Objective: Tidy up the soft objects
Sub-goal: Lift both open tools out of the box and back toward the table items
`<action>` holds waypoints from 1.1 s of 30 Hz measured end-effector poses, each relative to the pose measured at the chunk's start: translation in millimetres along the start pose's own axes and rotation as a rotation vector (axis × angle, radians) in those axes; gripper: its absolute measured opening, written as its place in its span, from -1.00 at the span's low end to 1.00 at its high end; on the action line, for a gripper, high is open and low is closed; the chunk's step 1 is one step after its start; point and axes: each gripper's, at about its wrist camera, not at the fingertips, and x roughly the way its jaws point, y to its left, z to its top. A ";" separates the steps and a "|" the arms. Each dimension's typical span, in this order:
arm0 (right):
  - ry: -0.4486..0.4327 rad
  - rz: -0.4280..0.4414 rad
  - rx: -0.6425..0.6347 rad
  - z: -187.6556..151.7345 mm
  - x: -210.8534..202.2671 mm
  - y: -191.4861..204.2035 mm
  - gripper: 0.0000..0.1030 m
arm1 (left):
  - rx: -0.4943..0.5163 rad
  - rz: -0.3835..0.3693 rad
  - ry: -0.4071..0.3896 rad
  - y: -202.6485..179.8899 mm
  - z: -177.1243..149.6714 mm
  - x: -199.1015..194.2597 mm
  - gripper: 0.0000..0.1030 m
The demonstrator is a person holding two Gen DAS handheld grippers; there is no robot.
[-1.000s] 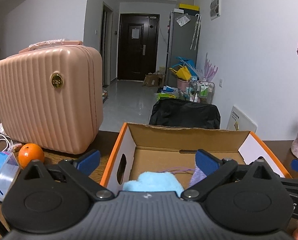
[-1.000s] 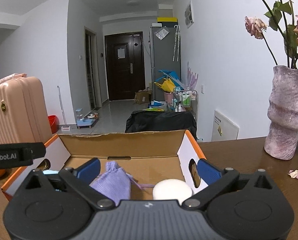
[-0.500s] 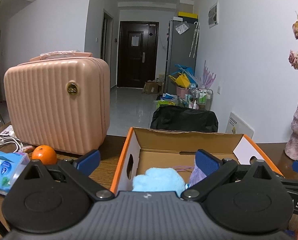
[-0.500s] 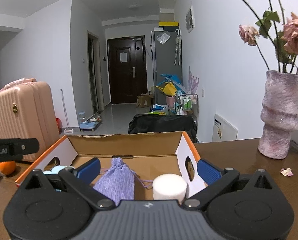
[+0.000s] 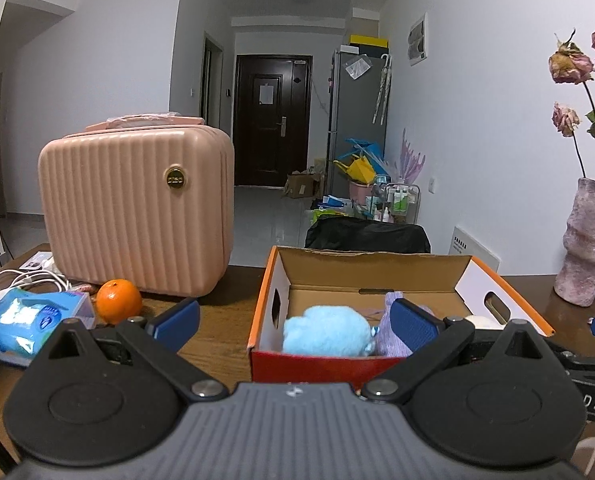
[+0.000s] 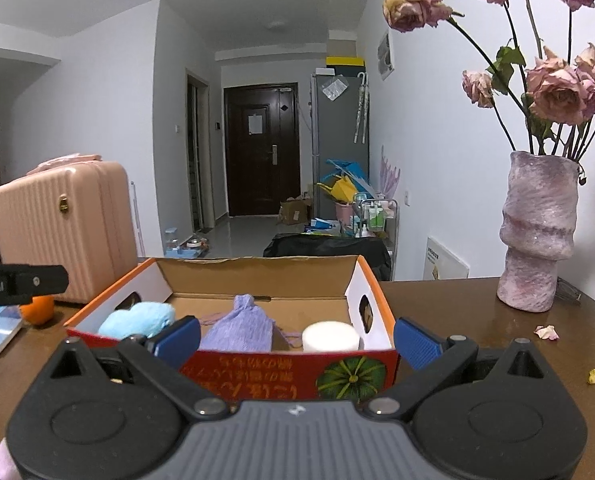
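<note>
On the dark wooden surface (image 5: 221,320), left wrist view: open orange-edged cardboard box (image 5: 377,276) sits ahead and slightly right. Left tool (image 5: 293,320) spread wide, both blue pads apart, nothing between them; it sits short of the box's near red wall. Inside the box, a fluffy light-blue plush ball (image 5: 323,330) lies at the near left corner. A lilac knitted drawstring pouch (image 5: 389,334) stands just right of it, partly hidden behind the right pad. A white round piece (image 5: 483,321) shows only as a sliver further right. Left of the box, apart from it: pink ribbed hard-shell case (image 5: 137,208), upright. A round orange fruit (image 5: 118,306) lies just in front of the case, a blue tissue pack (image 5: 29,322) near the fruit.

Right wrist view: right tool (image 6: 295,342) also spread wide, empty, held before the box's (image 6: 361,280) printed red front wall. Box contents read left to right: light-blue plush ball (image 6: 137,320) against the left wall, lilac pouch (image 6: 239,328) upright in the middle with gathered neck on top, white squat cylinder (image 6: 329,337) at the right, near the wall with the oval hand-hole. Pouch and cylinder near each other; cannot tell if touching. A mottled pink-purple ceramic vase (image 6: 537,232) holding dried pink roses (image 6: 557,88) stands on the surface (image 6: 457,312), well right of the box. Pale petal and yellow crumbs lie near the vase's side.
</note>
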 end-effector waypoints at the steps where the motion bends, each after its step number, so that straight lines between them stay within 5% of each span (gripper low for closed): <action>1: -0.001 0.004 -0.004 -2.1 -4.5 0.9 1.00 | 0.001 0.000 -0.001 0.4 -1.7 -4.2 1.00; 33: 0.016 0.092 -0.146 -60.3 -111.5 31.8 1.00 | 0.078 -0.060 0.029 9.2 -64.5 -104.8 1.00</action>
